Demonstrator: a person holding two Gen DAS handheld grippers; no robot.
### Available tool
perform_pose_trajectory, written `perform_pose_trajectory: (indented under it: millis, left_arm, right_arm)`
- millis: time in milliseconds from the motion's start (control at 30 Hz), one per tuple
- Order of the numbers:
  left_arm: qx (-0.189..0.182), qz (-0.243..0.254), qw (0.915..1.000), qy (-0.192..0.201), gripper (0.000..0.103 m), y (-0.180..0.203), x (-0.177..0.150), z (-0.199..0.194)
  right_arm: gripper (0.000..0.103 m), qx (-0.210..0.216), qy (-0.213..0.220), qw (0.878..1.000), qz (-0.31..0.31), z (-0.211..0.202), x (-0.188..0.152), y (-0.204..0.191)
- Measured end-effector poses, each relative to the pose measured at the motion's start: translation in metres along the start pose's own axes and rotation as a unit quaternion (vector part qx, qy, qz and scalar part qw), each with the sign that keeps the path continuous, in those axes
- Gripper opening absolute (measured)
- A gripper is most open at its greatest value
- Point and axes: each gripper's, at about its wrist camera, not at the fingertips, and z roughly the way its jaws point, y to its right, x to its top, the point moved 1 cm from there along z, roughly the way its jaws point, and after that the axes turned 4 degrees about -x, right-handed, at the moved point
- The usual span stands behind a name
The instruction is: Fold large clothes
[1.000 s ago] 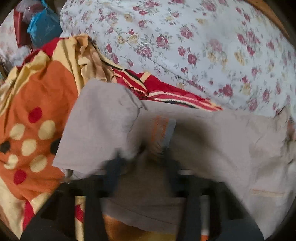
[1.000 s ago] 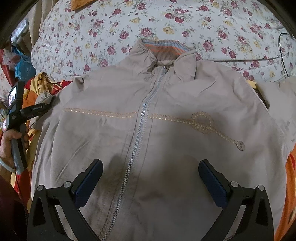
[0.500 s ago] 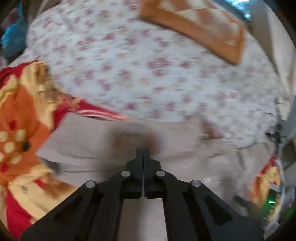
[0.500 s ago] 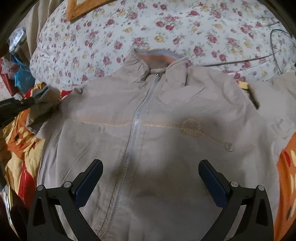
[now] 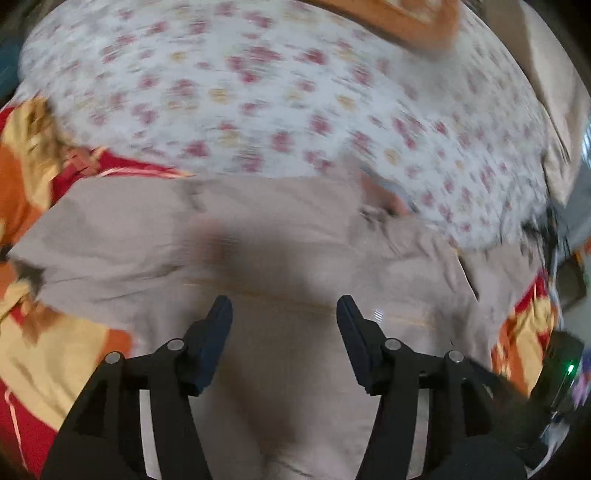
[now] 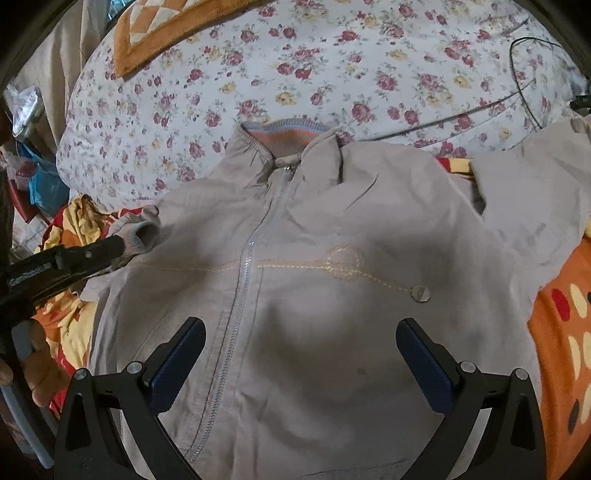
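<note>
- Floral bedding (image 6: pixel 332 66) in white with red and yellow roses covers the far half of the bed, and an orange-and-cream patterned cushion (image 6: pixel 155 33) rests at its far left corner.
- An orange, red and yellow spotted blanket (image 6: pixel 561 332) shows along the bed's left and right edges, under the garment.
- Spread face up across the near middle of the bed, a beige zip-front jacket (image 6: pixel 314 295) lies with its striped knit collar (image 6: pixel 284 134) toward the floral bedding and its zipper (image 6: pixel 243 280) closed down the front.
- One jacket sleeve (image 6: pixel 532 206) stretches toward the bed's right edge; the other sleeve's cuff (image 6: pixel 142 236) sits bunched at the left shoulder.
- The left claw (image 5: pixel 284 317) hovers above the jacket's chest, its jaws opening and nothing between them; that view is blurred.
- From the right wrist view, this claw's tip sits just beside the bunched cuff, and a hand (image 6: pixel 37 365) grips its handle at the left edge.
- The right claw (image 6: pixel 301 354) stands wide over the lower front of the jacket, empty, fingers either side of the zipper.
- A thin black cable (image 6: pixel 461 114) trails over the floral bedding near the bed's far right corner.
</note>
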Motion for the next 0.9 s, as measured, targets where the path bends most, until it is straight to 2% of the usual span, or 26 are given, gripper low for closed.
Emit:
perform_pose_trajectory:
  millis: [67,200,267,333,433,600,733,800,867,900]
  left_arm:
    - [0.011,-0.023,0.9997,0.002,0.058,-0.023,-0.001,-0.007]
    - [0.101,-0.046,0.9930,0.041,0.060,-0.069,-0.006,-0.021]
    - [0.123,-0.058,0.9896,0.047,0.060,-0.085,-0.008,-0.019]
    - [0.141,-0.077,0.9856,0.053,0.060,-0.105,-0.012,-0.017]
    - [0.158,-0.097,0.9818,0.043,0.060,-0.125,-0.014,-0.012]
    - [0.188,-0.112,0.9750,0.039,0.060,-0.146,-0.011,-0.009]
    - [0.183,-0.147,0.9712,0.042,0.060,-0.159,-0.007,-0.011]
    - [0.183,-0.148,0.9710,0.043,0.060,-0.159,-0.005,-0.012]
    - [0.188,-0.141,0.9710,0.045,0.060,-0.157,-0.003,-0.013]
    - [0.189,-0.141,0.9708,0.046,0.060,-0.157,-0.003,-0.014]
  right_arm:
    - [0.103,0.031,-0.005,0.999,0.003,0.001,-0.001,-0.006]
    - [0.103,0.101,-0.025,0.995,0.004,0.009,-0.001,-0.029]
    - [0.103,0.135,-0.041,0.990,-0.003,0.016,0.001,-0.047]
    - [0.103,0.152,-0.051,0.987,-0.013,0.025,0.003,-0.064]
    - [0.101,0.168,-0.063,0.983,-0.039,0.044,0.015,-0.094]
    - [0.093,0.190,-0.068,0.979,-0.036,0.079,0.045,-0.138]
    - [0.089,0.198,-0.083,0.976,-0.035,0.109,0.059,-0.164]
    - [0.089,0.206,-0.086,0.974,-0.028,0.121,0.065,-0.173]
    - [0.083,0.220,-0.087,0.971,-0.016,0.133,0.069,-0.179]
    - [0.069,0.235,-0.093,0.967,-0.011,0.141,0.070,-0.184]
